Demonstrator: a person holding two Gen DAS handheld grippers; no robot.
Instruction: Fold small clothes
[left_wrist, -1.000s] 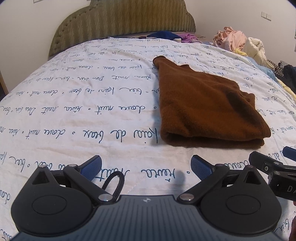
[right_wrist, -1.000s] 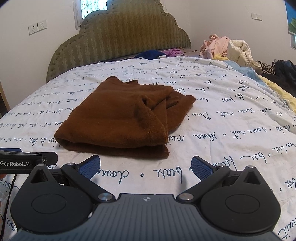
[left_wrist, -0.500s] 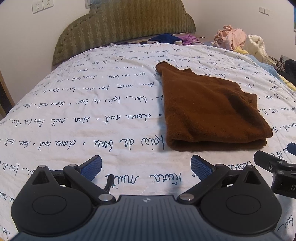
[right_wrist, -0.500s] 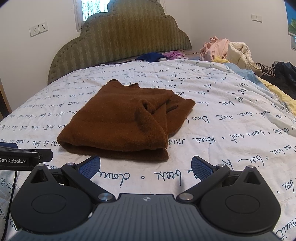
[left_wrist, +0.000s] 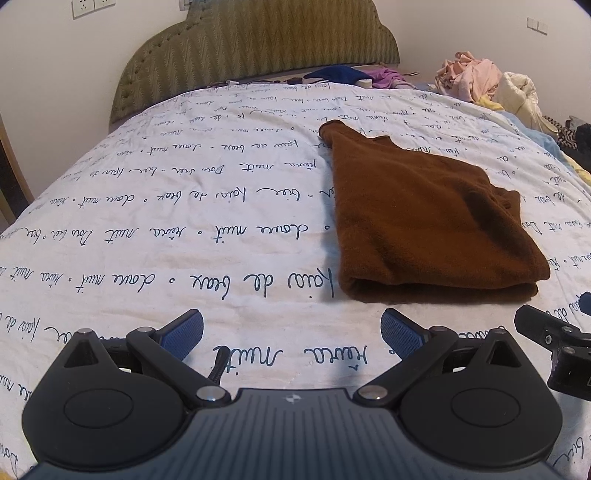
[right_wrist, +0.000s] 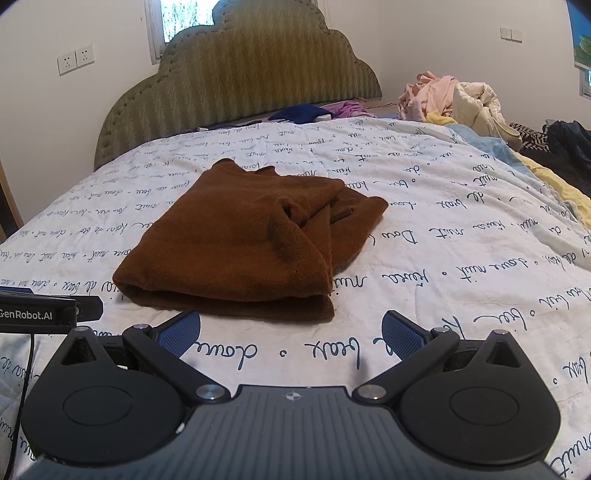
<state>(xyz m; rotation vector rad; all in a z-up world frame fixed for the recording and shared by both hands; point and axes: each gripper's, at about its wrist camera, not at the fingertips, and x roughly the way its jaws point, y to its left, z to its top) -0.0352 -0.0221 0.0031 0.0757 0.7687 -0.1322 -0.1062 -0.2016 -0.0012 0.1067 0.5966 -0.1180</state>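
Observation:
A brown fleece garment (left_wrist: 424, 221) lies folded on the white bedspread with blue script (left_wrist: 184, 229). It also shows in the right wrist view (right_wrist: 240, 243), with a loose flap on top at its right side. My left gripper (left_wrist: 291, 328) is open and empty, above the bedspread short of the garment's near left corner. My right gripper (right_wrist: 291, 328) is open and empty, just short of the garment's near folded edge. The right gripper's body shows at the right edge of the left wrist view (left_wrist: 554, 339); the left gripper's body shows at the left edge of the right wrist view (right_wrist: 44, 314).
A green padded headboard (right_wrist: 240, 74) stands at the far end. Blue and purple clothes (right_wrist: 314, 110) lie by it. A pile of pink, cream and dark clothes (right_wrist: 461, 99) sits at the far right of the bed. A cable (left_wrist: 218, 365) runs under the left gripper.
Both grippers have drawn back and risen a little from the garment, so more of the headboard and wall shows. The garment has not moved. Both grippers stay open.

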